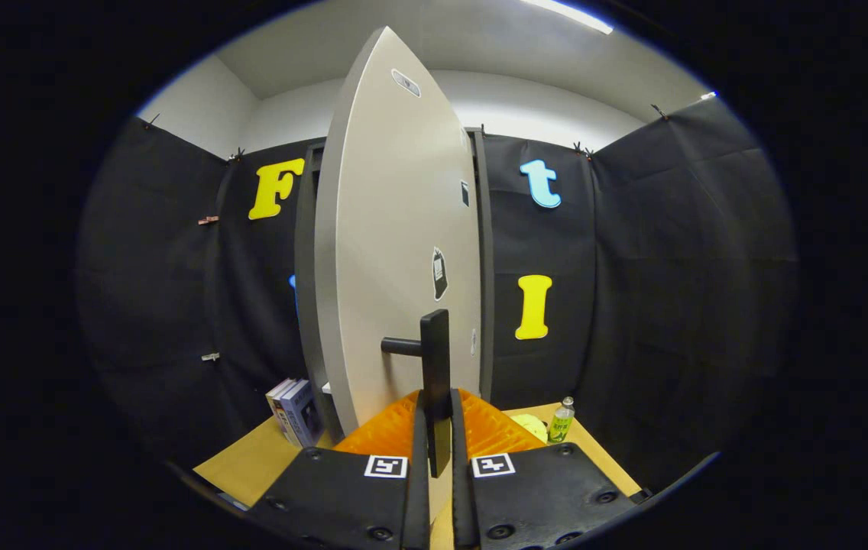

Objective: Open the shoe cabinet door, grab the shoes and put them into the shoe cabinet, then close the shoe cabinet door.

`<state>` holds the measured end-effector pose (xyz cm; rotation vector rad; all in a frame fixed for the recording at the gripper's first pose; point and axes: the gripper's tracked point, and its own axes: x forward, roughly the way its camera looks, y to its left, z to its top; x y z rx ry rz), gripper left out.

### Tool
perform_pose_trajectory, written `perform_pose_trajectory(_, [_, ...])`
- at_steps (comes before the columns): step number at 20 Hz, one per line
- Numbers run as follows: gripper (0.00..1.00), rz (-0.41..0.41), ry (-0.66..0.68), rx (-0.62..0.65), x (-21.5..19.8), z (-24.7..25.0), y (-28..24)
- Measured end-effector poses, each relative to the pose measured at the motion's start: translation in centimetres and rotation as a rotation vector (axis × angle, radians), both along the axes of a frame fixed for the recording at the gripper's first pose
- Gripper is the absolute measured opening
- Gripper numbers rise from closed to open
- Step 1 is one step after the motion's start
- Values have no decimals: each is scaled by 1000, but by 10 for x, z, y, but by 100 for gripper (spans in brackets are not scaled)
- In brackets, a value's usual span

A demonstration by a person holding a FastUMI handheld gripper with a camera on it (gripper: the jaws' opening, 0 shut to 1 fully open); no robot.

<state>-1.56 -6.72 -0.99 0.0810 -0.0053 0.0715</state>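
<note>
- Shoe cabinet door (396, 252) stands partly open at the back of the surface (251, 458).
- The hand-held gripper (438, 428) is clamped on the black handle (434, 367).
- Step: swinging the door; next, pull steadily without slipping.

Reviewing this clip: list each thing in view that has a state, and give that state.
Cabinet door: swung partly open.
Door handle: clamped between the fingers.
Gripper: shut on the door handle.
Bottle: upright, capped.
Books: standing, leaning, closed.
</note>
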Motion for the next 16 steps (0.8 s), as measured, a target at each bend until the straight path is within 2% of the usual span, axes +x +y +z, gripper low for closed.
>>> perform_pose_trajectory(4, [16,-38,23,-29,-1,-5,-28])
perform_pose_trajectory(10, [10,-54,25,1,-1,-6,-57])
perform_pose_trajectory(14, [10,-119,9,-30,-3,-3,-86])
perform_pose_trajectory(16, [11,-125,2,-16,-9,-1,-84])
